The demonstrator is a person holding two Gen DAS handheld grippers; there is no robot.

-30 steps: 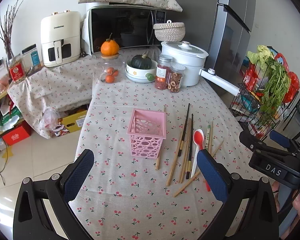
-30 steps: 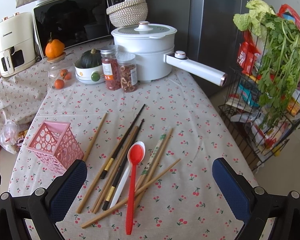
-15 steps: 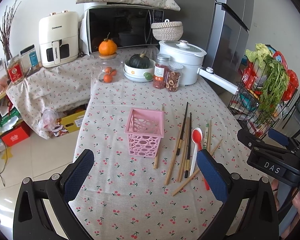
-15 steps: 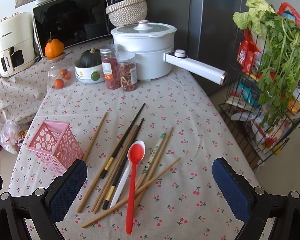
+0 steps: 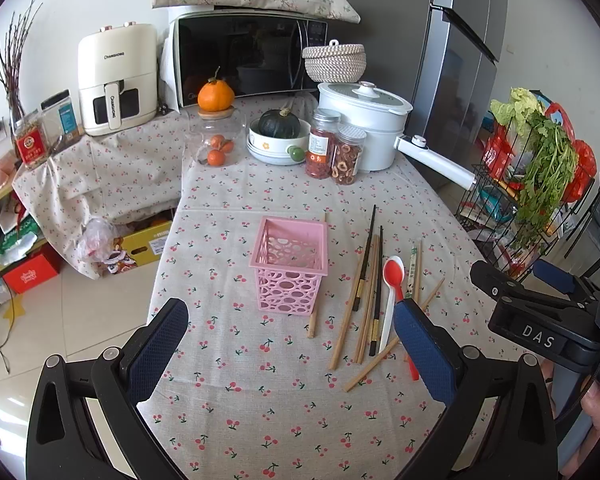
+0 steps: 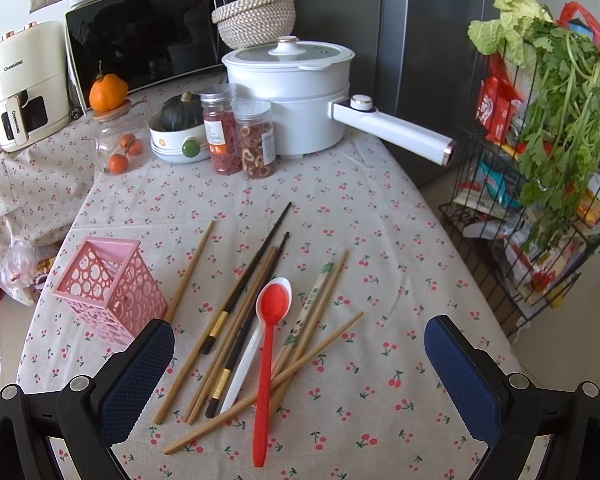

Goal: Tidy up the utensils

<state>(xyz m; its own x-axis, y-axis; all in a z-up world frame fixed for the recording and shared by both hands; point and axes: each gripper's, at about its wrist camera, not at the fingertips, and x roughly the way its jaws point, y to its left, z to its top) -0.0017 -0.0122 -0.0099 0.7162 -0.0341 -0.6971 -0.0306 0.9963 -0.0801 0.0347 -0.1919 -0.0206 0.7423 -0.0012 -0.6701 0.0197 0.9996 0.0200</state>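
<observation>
"CHANGHONG" marks the air fryer (image 5: 117, 80); "DAS" marks the right gripper (image 6: 299, 364), jaws wide. The left gripper (image 5: 290, 350) also gapes, empty. Right of the pink perforated basket (image 5: 289, 258) — upright, empty — lie chopsticks (image 6: 236, 320), jumbled, under a red spoon (image 6: 269, 344).

Pink holder (image 5: 290, 264), red spoon (image 6: 269, 328), seemingly white spoon (image 6: 247, 354), cherry-print tablecloth (image 6: 380, 216).

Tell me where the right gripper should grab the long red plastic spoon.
Probably the bare lower handle of the long red plastic spoon, from above, jaws across its width. It lies flat; farther up, its bowl overlaps the white spoon and chopsticks crowd it. The right gripper is open.
</observation>
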